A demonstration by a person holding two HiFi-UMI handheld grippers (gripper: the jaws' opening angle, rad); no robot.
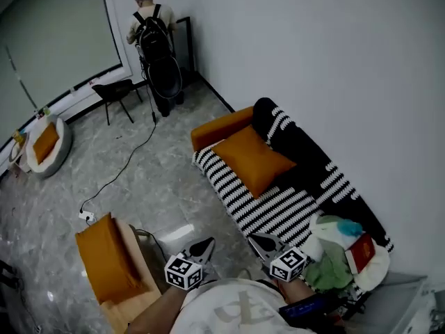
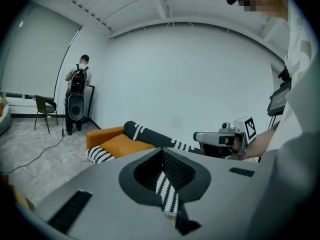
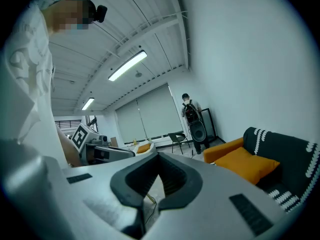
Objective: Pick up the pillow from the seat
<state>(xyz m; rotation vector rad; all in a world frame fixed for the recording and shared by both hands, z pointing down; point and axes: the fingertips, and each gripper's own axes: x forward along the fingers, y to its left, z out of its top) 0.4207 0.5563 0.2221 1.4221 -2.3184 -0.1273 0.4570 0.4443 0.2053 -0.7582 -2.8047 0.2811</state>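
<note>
Closest to me are the two tools held low in front of the wearer's pale shirt: the left gripper (image 1: 204, 245) and the right gripper (image 1: 262, 241). Each has its jaws pressed together on nothing, and only floor and striped cloth show past the tips. Just to the left stands a wooden chair (image 1: 135, 292) with its own orange cushion (image 1: 104, 257). To the right a heap of clothes (image 1: 332, 257) carries a red booklet (image 1: 360, 253) on top. The pillow (image 1: 254, 160), orange and plump, lies further off, tilted on the sofa (image 1: 278, 211) over a black-and-white striped throw (image 1: 233, 186), well out of reach of either tool. As I judge it, the approach has yet to begin. The jaws should open wide before they arrive. Each should then take an opposite edge or corner, where the stuffing thins enough to pinch. After that, lift straight up so the throw does not drag along. A one-sided grip would probably let the pillow sag and swing. At the far wall a person with a backpack (image 1: 149, 21) stands by a tall speaker (image 1: 163, 72). I can read no writing anywhere: the marker cubes bear only square patterns, and any print on the booklet and shirt is too small or faint.
</note>
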